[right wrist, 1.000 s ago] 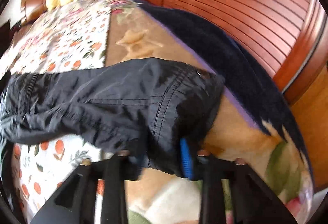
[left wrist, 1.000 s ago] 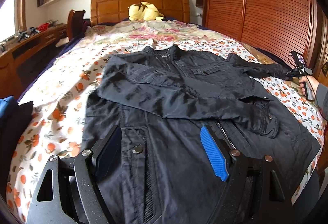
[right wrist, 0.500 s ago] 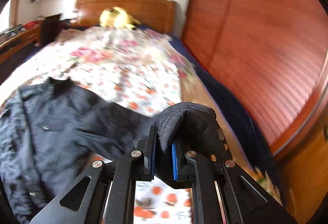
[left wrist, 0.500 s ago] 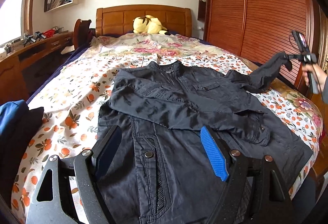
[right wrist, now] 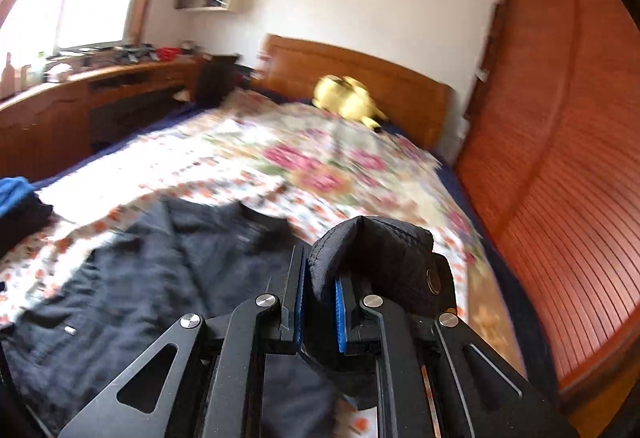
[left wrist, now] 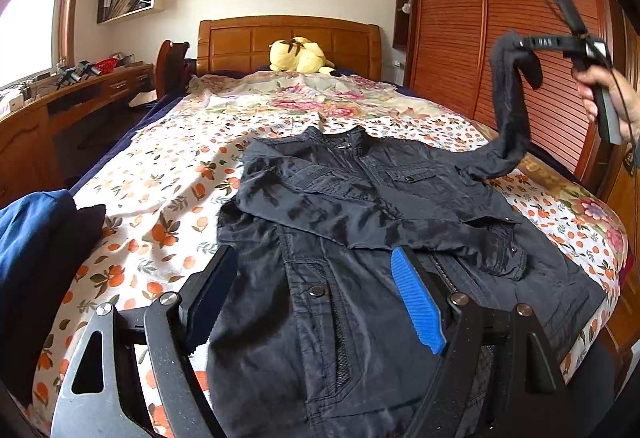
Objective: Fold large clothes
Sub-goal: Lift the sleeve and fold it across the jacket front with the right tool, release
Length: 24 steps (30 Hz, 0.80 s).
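A black jacket (left wrist: 360,222) lies face up on the flowered bed (left wrist: 160,197), one sleeve folded across its chest. My left gripper (left wrist: 316,290) hovers open over the jacket's lower front, nothing between its blue pads. My right gripper (right wrist: 318,302) is shut on the cuff of the other sleeve (right wrist: 372,250). In the left wrist view that sleeve (left wrist: 508,109) hangs high over the bed's right side from the right gripper (left wrist: 520,45), which a hand (left wrist: 600,89) holds. In the right wrist view the jacket (right wrist: 132,286) is spread out below and to the left, blurred.
A yellow plush toy (left wrist: 298,55) rests by the wooden headboard (left wrist: 288,41). Slatted wooden wardrobe doors (left wrist: 500,17) run along the right of the bed. A desk (left wrist: 60,105) and chair (left wrist: 172,65) stand on the left. Blue and black cloth (left wrist: 36,238) is piled at the bed's near left.
The right gripper has lifted the sleeve cuff from the bed's right edge high into the air and turned toward the jacket. The left gripper drew back slightly and stayed open.
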Available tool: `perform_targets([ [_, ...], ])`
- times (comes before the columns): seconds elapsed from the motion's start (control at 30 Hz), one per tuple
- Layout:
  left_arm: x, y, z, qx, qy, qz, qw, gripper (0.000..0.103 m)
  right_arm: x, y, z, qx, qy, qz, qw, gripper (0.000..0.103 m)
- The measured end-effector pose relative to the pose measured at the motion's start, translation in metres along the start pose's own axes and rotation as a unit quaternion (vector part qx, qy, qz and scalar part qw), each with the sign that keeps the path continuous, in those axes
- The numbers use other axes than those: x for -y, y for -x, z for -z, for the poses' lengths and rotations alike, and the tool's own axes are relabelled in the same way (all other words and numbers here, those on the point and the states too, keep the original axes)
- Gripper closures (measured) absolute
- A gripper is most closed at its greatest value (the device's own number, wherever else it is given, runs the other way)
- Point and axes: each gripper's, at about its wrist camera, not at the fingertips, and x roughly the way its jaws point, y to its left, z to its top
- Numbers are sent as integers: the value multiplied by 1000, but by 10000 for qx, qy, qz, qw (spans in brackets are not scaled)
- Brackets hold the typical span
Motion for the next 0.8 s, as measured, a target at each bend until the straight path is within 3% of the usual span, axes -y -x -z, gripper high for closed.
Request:
perform_targets([
  [0.1, -8, 3, 0, 37, 88, -31, 9999, 23, -37, 12, -7, 128, 195, -412, 9989, 91],
  [0.27, -15, 6, 1, 60, 142, -55, 9999, 23, -78, 28, 11, 92, 398, -1103, 9931, 91],
  [0.5, -17, 7, 3, 64, 129, -81, 9999, 23, -102, -4, 71, -725, 411, -1451, 9859, 91],
  [0.6, -16, 5, 3, 41, 106, -106, 9999, 23, -99, -20, 77, -903, 343, -1360, 9860, 76],
  [0.67, -15, 5, 3, 41, 90, -109, 9999, 23, -89, -19, 79, -827, 170, -1387, 9867, 60],
  [0.8, -10, 0, 4, -11, 43, -71, 10000, 23, -77, -27, 97, -855, -163, -1331, 9873, 49],
])
